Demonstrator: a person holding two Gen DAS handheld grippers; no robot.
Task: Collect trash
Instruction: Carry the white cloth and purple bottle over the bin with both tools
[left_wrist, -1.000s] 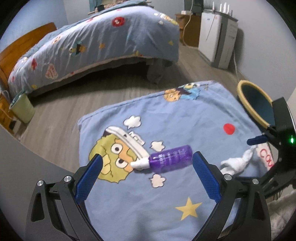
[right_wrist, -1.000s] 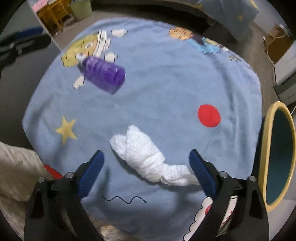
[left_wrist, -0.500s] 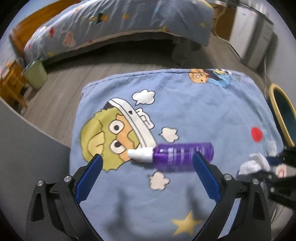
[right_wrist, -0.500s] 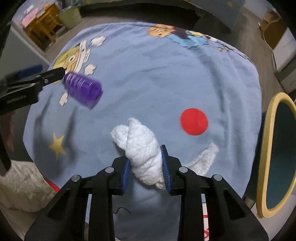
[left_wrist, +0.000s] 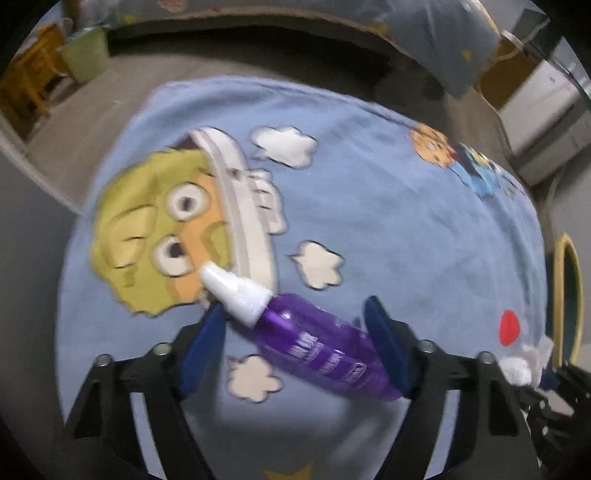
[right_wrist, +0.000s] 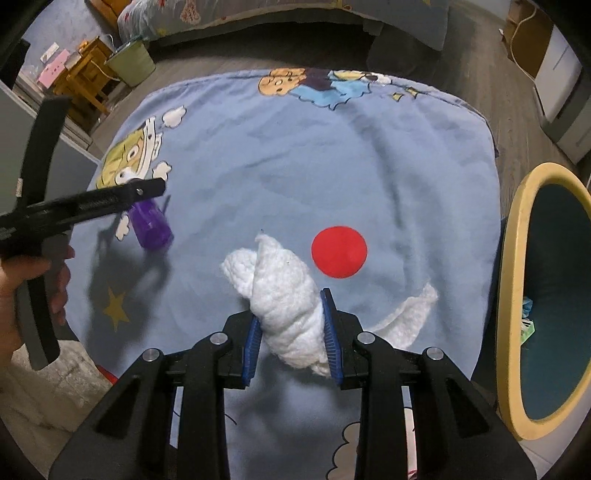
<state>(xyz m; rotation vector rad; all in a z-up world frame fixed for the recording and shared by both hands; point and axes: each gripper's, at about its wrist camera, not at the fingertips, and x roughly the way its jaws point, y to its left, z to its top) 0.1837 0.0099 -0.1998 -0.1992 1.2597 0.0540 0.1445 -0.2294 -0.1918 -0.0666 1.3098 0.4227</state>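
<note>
The purple bottle (left_wrist: 325, 349) lies on its side on my blue cartoon blanket (left_wrist: 388, 206). In my left wrist view its long axis runs on a slant, the white nozzle cap (left_wrist: 236, 291) pointing up and to the left onto the yellow cartoon face (left_wrist: 155, 236), the base down and to the right. My left gripper (left_wrist: 295, 339) straddles it: the bottle sits between the two blue pads, cap near the left pad (left_wrist: 203, 343), body crossing toward the right pad (left_wrist: 384, 343). The jaws have just been closing with the bottle between them and now stand at a middling width; the picture is blurred, so I cannot tell whether the pads press on it yet.

My right gripper (right_wrist: 291, 328) is clamped narrow on the white wad of tissue (right_wrist: 284, 306). The wad's thick end points away from me, up and a little left, and a thinner tail (right_wrist: 410, 314) trails to the right past the right pad. The wad is beside the red dot (right_wrist: 339, 251) printed on the blanket.

From the right wrist view, my left hand (right_wrist: 22, 295) grips the other tool's handle at the left edge, and the yellow-rimmed bin (right_wrist: 517, 295) stands just off the blanket's right side.
</note>
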